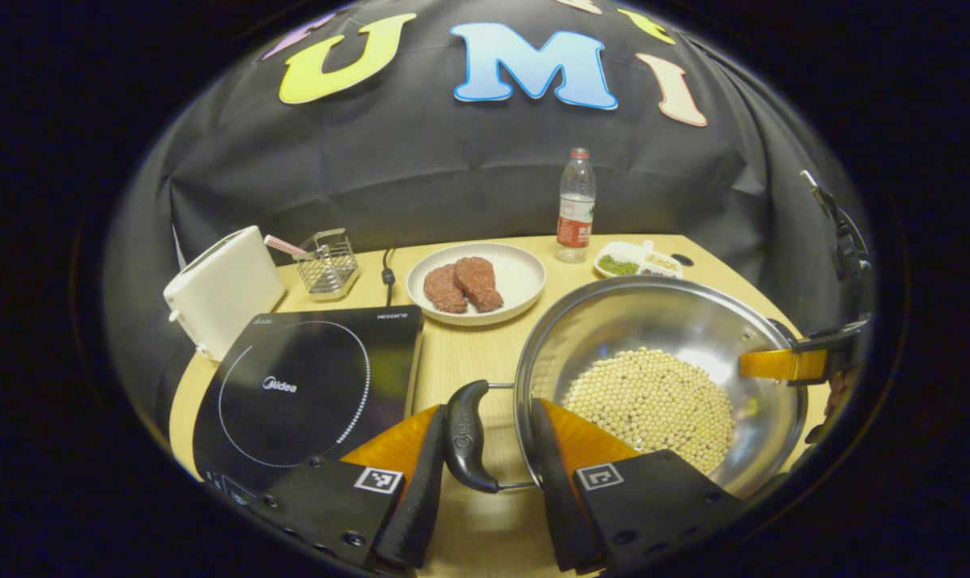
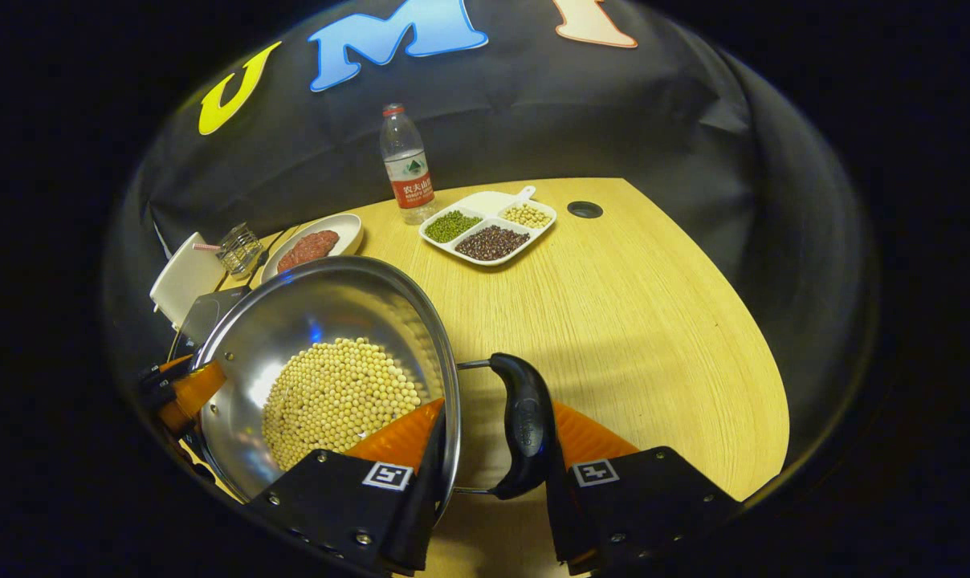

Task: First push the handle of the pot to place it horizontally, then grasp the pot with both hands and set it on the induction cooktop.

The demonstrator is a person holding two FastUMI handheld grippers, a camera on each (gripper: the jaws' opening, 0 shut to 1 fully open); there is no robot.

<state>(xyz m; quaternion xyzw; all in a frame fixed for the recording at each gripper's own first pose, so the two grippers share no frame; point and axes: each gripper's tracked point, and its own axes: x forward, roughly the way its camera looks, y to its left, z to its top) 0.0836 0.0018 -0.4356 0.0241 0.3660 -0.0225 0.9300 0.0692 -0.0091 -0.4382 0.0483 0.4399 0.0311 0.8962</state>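
1. Your induction cooktop (image 1: 308, 393) lies at the left of the table (image 2: 637, 321), bare glass, just beside the pot.
2. Your left gripper (image 1: 485, 457) straddles the pot's left handle (image 1: 465, 437); one finger touches the grip, the other sits inside the rim, so it brackets handle and wall, apart rather than clamped.
3. The steel pot (image 1: 662, 321) rests on the table, its floor covered in soybeans (image 1: 650, 405). Judge it heavy, rigid and slick; tilt it and the beans roll.
4. Your right gripper (image 2: 493, 457) spans the rim and right handle (image 2: 525, 425) likewise, jaws apart. Squeeze on the moulded grips, not the thin wire, and lift level.
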